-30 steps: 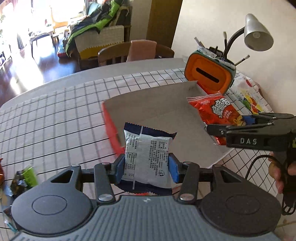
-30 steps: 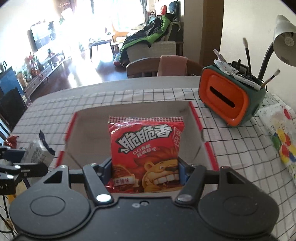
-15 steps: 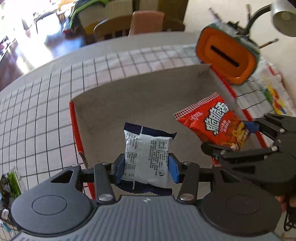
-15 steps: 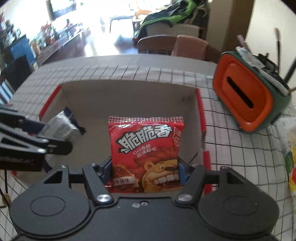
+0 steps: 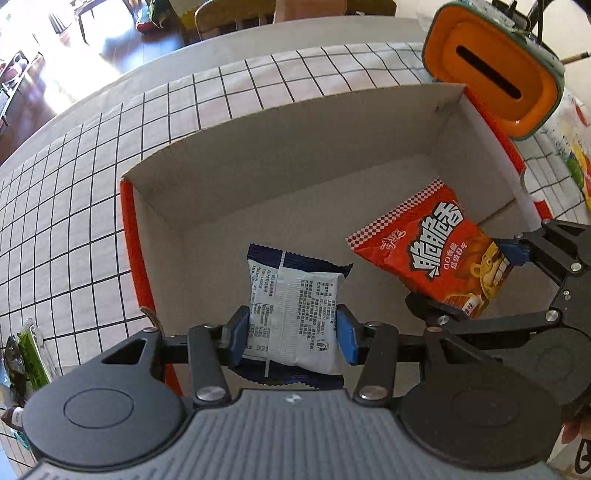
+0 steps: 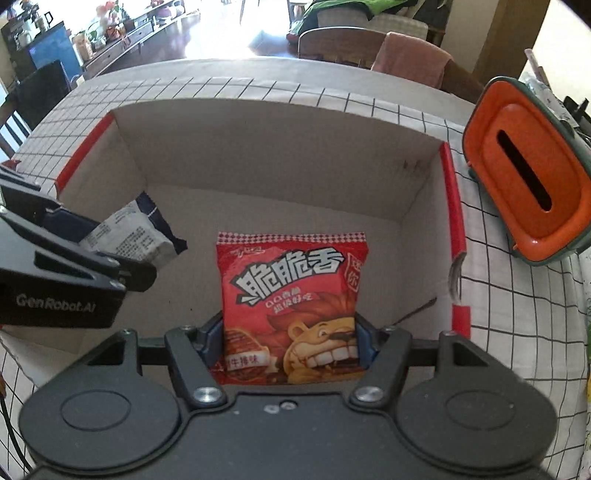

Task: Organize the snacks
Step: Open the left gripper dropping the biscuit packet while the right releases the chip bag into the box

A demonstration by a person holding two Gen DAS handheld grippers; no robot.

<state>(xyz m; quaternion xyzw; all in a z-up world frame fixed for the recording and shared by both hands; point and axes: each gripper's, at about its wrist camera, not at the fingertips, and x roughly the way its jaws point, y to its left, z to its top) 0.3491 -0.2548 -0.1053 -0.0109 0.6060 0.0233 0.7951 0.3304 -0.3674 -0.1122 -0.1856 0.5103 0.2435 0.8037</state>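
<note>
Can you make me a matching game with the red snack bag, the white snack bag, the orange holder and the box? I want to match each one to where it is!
Things:
1. red bag
2. white bag
3. orange holder
4. box

Places:
A. on the checked cloth, outside the box
B. in the left gripper
C. open, under both bags
D. in the right gripper

Pairs: 1-D, 2-B, 3-A, 4-C

Strong daylight is pouring in from the far room, blowing out the floor (image 6: 236,33) there. Fisheye distortion is bending the checked tablecloth (image 5: 74,206) lines; both views are staying sharp.
</note>
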